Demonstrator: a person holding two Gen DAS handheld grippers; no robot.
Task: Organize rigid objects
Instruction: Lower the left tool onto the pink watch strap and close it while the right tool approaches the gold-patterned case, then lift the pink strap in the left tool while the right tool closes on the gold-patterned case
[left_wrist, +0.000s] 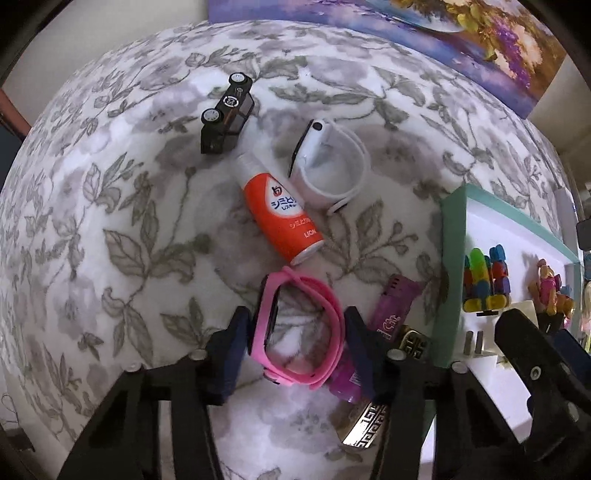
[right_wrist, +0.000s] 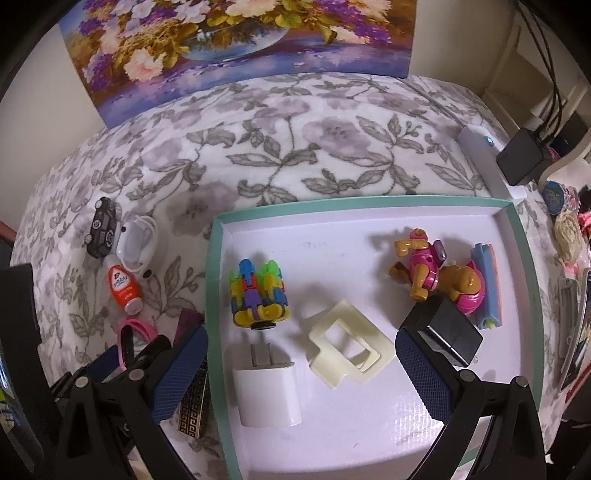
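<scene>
Surface: a cloth (left_wrist: 110, 229) printed with grey leaves and flowers covers the whole work area; a flower painting (right_wrist: 236, 48) leans at its far edge.
Toy car: a black toy car (left_wrist: 225, 114) lies on its side at the far left of the loose group, wheels turned up toward the camera.
White band: a white wristband (left_wrist: 328, 162) stands on edge just right of the car, touching the cloth only.
Bottle: an orange and white bottle (left_wrist: 282, 218) lies on its side between the car and the white wristband, its base pointing toward the left gripper.
Pink band: a pink wristband (left_wrist: 295, 332) stands on edge just in front of the bottle's base, between the two blue pads.
Left gripper: the left gripper (left_wrist: 293, 343) points down at the cloth with its pads narrowed around the pink wristband; both pads sit at the band's sides, and the band looks pinched between them.
Beside it: a purple lighter (left_wrist: 391, 314) and a gold patterned lighter (left_wrist: 364, 424) lie just right of the pink wristband, against the tray's outer wall.
Tray: a teal-rimmed tray (right_wrist: 212, 280) with a white floor holds a multicoloured block toy (right_wrist: 258, 295), a white plug (right_wrist: 266, 391), a cream clip (right_wrist: 347, 347), a black adapter (right_wrist: 447, 336) and a dog figure (right_wrist: 424, 273).
Right gripper: the right gripper (right_wrist: 299, 373) hangs above the tray with its jaws wide apart, nothing pressed between them.
</scene>
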